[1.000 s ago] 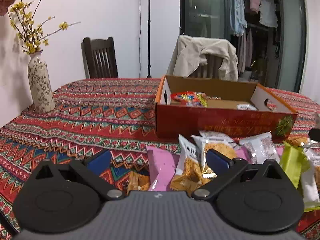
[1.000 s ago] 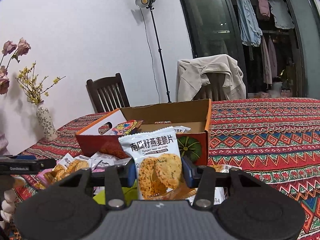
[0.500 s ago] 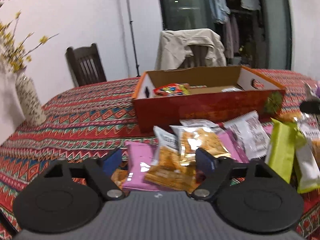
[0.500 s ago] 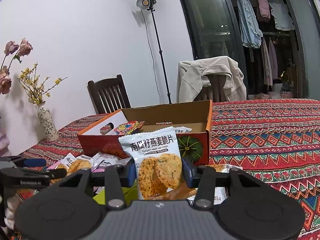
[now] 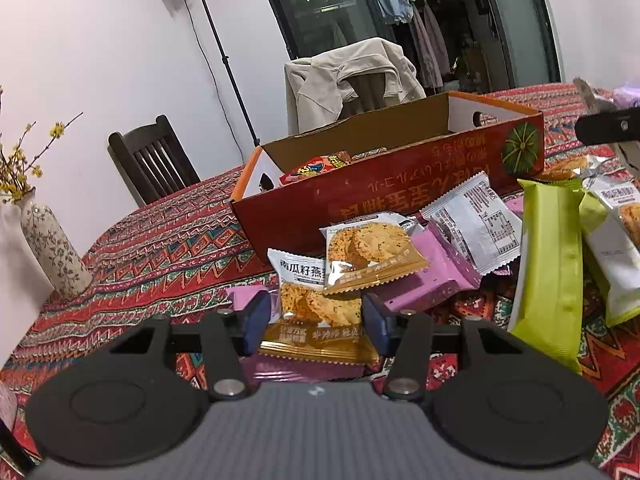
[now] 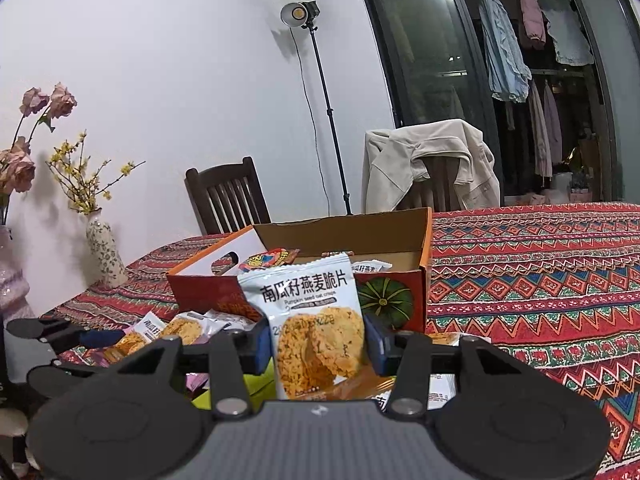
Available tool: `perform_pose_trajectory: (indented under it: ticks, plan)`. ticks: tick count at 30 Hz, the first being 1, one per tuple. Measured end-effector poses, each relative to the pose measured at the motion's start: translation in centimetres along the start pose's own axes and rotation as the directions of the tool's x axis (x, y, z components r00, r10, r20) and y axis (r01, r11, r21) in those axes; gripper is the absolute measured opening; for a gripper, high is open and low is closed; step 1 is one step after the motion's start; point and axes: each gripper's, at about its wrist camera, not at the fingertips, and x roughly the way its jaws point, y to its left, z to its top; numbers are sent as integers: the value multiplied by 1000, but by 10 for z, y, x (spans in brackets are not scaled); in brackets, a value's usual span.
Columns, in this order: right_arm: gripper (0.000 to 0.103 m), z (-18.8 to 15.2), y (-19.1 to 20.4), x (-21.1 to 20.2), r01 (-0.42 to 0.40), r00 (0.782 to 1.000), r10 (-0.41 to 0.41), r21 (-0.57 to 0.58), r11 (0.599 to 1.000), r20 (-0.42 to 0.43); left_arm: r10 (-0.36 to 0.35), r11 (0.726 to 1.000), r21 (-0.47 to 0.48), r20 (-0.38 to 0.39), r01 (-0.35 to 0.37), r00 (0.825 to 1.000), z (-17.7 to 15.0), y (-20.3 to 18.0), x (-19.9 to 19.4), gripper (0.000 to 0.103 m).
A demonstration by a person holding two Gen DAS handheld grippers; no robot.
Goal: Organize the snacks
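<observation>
Foil packet (image 5: 316,312), light and crinkly: left hand-held gripper (image 5: 316,322) closing across its middle; right hand-held gripper (image 6: 318,344) clamps another packet (image 6: 312,320).

Left gripper (image 5: 315,320) jaws closing on a crisp packet (image 5: 316,312) atop a pink packet (image 5: 296,368) — more snacks beside the red box (image 5: 400,196)

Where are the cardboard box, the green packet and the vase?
cardboard box (image 5: 400,196), left wrist view, red front wall.
green packet (image 5: 550,264), left wrist view, middle of its face.
vase (image 6: 103,256), right wrist view, patterned body.
</observation>
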Motion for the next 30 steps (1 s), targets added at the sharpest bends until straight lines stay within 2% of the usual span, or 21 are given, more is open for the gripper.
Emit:
perform_pose_trajectory:
  ticks: [3, 10, 16, 25, 30]
  plan:
    - [46, 0, 1, 1, 4, 1000, -4, -1, 1000, -1, -20, 999, -41, 6, 20, 1000, 0, 8, -3, 43]
    - [46, 0, 2, 5, 3, 1000, -3, -1, 1000, -9, -36, 995, -89, 51, 40, 998, 2, 20, -20, 42]
    - [46, 8, 5, 6, 1, 1000, -1, -7, 1000, -8, -44, 991, -123, 119, 59, 992, 18, 31, -34, 43]
    - [46, 48, 26, 12, 30, 1000, -31, -80, 996, -3, -91, 981, -149, 214, 125, 973, 71, 39, -32, 43]
    - [46, 74, 39, 36, 61, 998, -62, -108, 992, -2, -93, 967, -211, 223, 142, 970, 105, 44, -17, 43]
